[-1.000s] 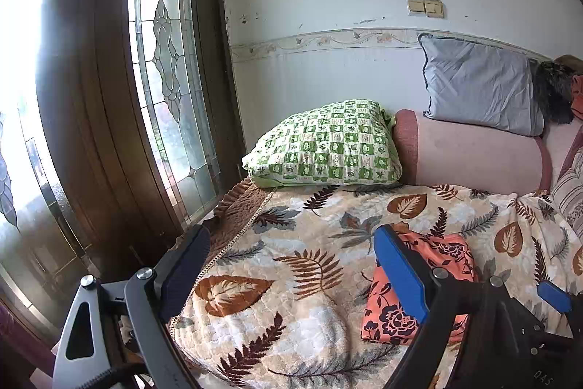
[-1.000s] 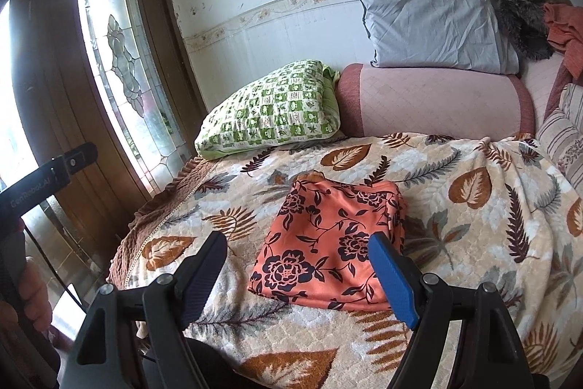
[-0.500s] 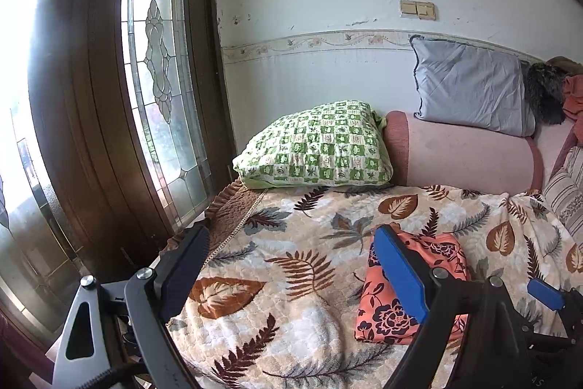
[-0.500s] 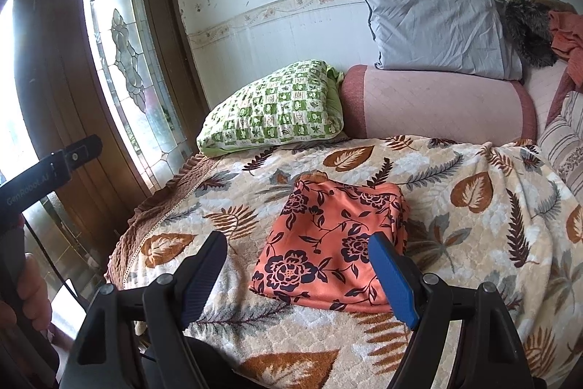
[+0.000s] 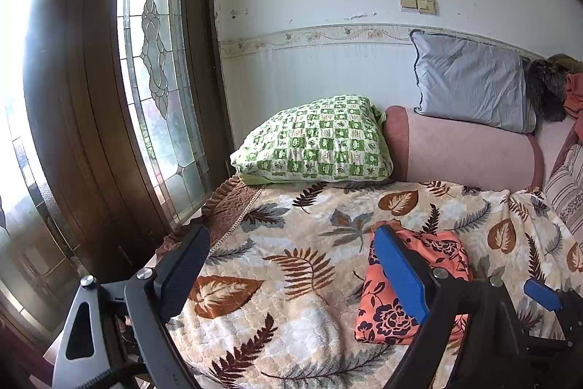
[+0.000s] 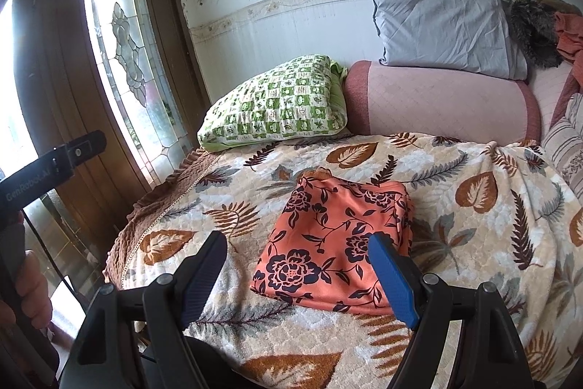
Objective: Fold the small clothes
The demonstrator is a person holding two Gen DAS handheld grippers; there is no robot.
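two grippers hang at the near edge of the bed, both spread wide and holding nothing: the left gripper (image 5: 291,274) over bare blanket (image 5: 291,327), the right gripper (image 6: 297,274) just short of the folded orange floral garment (image 6: 337,243). that garment lies as a neat squarish packet in the middle of the leaf-print blanket, nearer the front edge than the pillows. it looks thin, soft, light and a little slick, so layers may slide; take it at a near corner, pinching all layers together. beyond it, the green checked pillow (image 6: 277,104) and grey pillow (image 6: 441,24) rest against the wall.
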